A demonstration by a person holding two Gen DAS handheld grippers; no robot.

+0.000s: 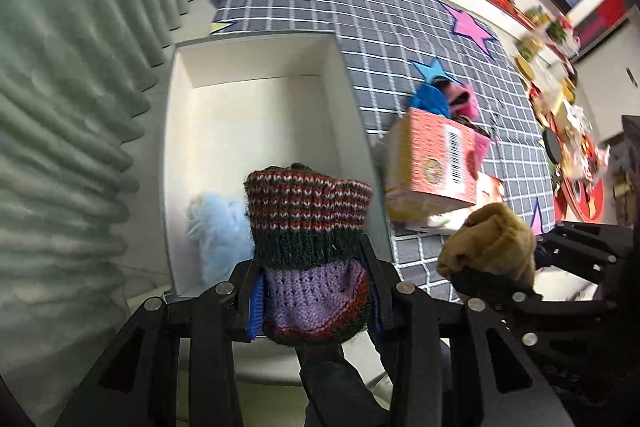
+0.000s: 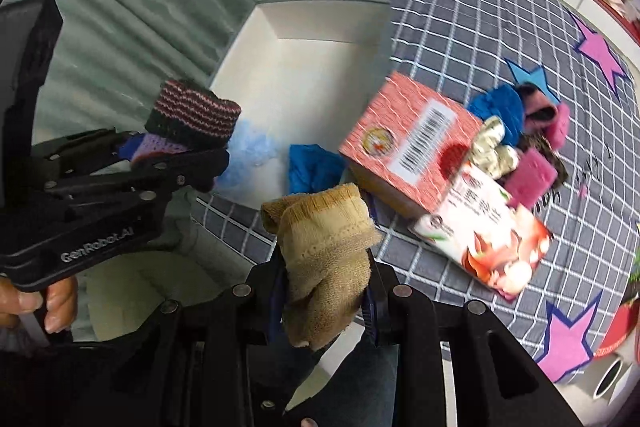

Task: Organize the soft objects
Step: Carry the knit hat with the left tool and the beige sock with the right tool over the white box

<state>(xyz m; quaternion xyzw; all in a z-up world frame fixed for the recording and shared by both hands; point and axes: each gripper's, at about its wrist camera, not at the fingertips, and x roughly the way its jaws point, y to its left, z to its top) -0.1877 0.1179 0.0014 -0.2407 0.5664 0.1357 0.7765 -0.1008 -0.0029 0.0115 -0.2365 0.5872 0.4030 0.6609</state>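
My left gripper [image 1: 314, 291] is shut on a striped knitted item [image 1: 308, 223] of red, dark green and purple wool, held over the near end of a white open box [image 1: 256, 107]. That same knitted item [image 2: 192, 115] shows in the right wrist view in the left gripper [image 2: 160, 163]. My right gripper [image 2: 326, 287] is shut on a tan sock [image 2: 324, 247], just right of the box over the checked cloth. The tan sock [image 1: 488, 243] also appears at the right of the left wrist view. A pale blue fluffy item [image 1: 218, 231] lies inside the box.
A red carton [image 2: 408, 143] and a flat printed pack [image 2: 484, 231] lie on the grey checked cloth [image 2: 460, 27] right of the box. Behind them sit blue cloth [image 2: 500, 107], pink soft items [image 2: 548, 115] and a pink sponge [image 2: 530, 183]. A blue cloth [image 2: 312, 163] lies by the box. Green curtain at left.
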